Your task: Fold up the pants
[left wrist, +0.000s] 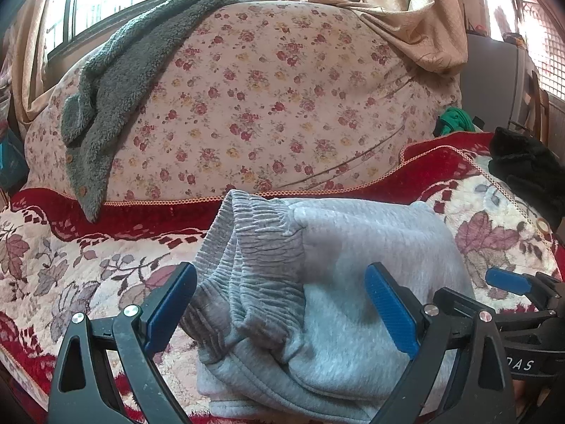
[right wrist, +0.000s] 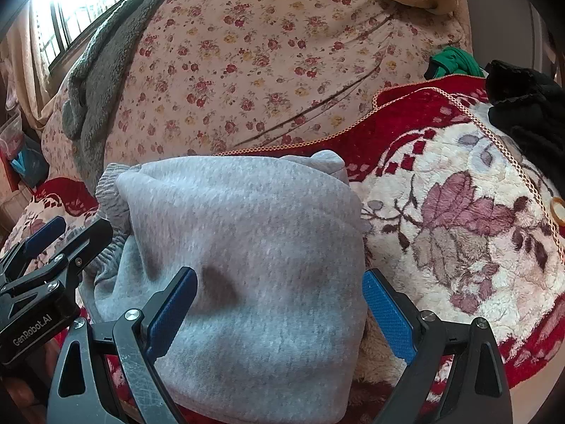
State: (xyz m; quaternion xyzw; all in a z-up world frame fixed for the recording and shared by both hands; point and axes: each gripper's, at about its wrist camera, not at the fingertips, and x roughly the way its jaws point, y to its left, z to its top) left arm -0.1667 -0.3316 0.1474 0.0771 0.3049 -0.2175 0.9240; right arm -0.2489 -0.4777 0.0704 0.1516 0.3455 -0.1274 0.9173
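Note:
Grey sweatpants point(left wrist: 339, 282) lie folded into a compact bundle on the red and cream floral blanket point(left wrist: 70, 265). The ribbed elastic waistband point(left wrist: 254, 268) shows on the bundle's left side. My left gripper point(left wrist: 282, 304) is open, its blue pads either side of the waistband end, holding nothing. My right gripper point(right wrist: 279, 307) is open over the smooth right part of the pants point(right wrist: 247, 247), also empty. Each gripper shows at the edge of the other's view: the right one point(left wrist: 508, 282) and the left one point(right wrist: 46, 236).
A big floral-print quilt mound point(left wrist: 265, 88) rises behind the pants, with a grey fleece garment point(left wrist: 106, 88) draped on it. A black garment point(left wrist: 529, 166) and a green cloth point(left wrist: 455, 120) lie at the right. Windows and beige curtains are behind.

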